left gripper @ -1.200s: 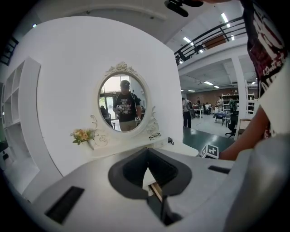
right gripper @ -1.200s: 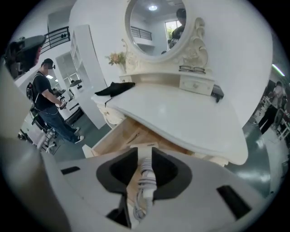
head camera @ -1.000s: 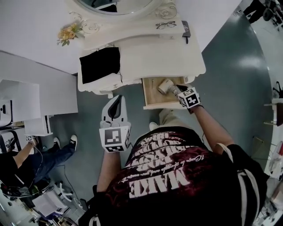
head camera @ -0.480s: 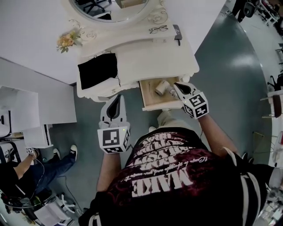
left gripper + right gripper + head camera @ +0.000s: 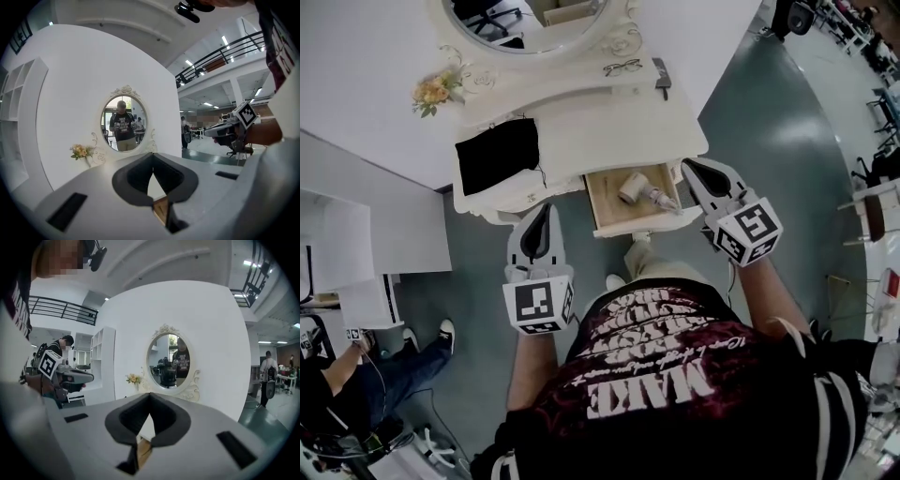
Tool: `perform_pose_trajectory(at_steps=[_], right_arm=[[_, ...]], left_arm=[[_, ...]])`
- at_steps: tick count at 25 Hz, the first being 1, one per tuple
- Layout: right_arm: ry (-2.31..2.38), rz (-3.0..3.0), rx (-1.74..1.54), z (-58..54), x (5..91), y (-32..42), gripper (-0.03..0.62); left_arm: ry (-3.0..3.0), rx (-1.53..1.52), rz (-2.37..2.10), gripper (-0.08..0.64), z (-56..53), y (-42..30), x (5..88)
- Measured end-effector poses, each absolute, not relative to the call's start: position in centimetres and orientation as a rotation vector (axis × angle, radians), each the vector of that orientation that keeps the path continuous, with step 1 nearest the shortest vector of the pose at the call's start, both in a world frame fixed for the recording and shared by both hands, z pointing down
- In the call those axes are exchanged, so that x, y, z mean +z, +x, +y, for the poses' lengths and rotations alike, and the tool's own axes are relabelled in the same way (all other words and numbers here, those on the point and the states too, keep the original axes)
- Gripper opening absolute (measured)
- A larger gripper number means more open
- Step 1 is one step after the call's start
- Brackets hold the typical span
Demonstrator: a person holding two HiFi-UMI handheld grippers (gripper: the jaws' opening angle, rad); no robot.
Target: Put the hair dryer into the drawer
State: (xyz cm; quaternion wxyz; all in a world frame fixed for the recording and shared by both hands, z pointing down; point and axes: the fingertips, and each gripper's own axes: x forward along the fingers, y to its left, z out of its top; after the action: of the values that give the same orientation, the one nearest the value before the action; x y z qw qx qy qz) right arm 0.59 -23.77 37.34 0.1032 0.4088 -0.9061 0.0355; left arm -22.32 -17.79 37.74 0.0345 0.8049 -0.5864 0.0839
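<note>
Hair dryer (image 5: pixel 639 190) lies in the open drawer (image 5: pixel 602 199), under the surface's (image 5: pixel 609 122) front edge near its right corner. My right claw (image 5: pixel 692 171) is clenched and empty, just right of the drawer, clear of the hair dryer. Left claw (image 5: pixel 544 211) is clenched and empty, left of the drawer.

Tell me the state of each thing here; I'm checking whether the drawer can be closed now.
Light wooden drawer of the white dressing table: pulled open.
Beige hair dryer: lying on its side inside the drawer, not held.
Left claw: shut, empty.
Right claw: shut, empty, clear of the hair dryer.
Black cloth: lying flat on the dressing table.
</note>
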Motion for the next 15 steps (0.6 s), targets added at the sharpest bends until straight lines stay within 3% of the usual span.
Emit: perform_pose_trajectory(at_steps=[15], right_arm=[[1.243,-2.686,0.086,-21.9,35.3,2.1,0.003]], left_arm=[[2.487,0.216,-1.78,0.005,-16.5,-20.9,37.3]])
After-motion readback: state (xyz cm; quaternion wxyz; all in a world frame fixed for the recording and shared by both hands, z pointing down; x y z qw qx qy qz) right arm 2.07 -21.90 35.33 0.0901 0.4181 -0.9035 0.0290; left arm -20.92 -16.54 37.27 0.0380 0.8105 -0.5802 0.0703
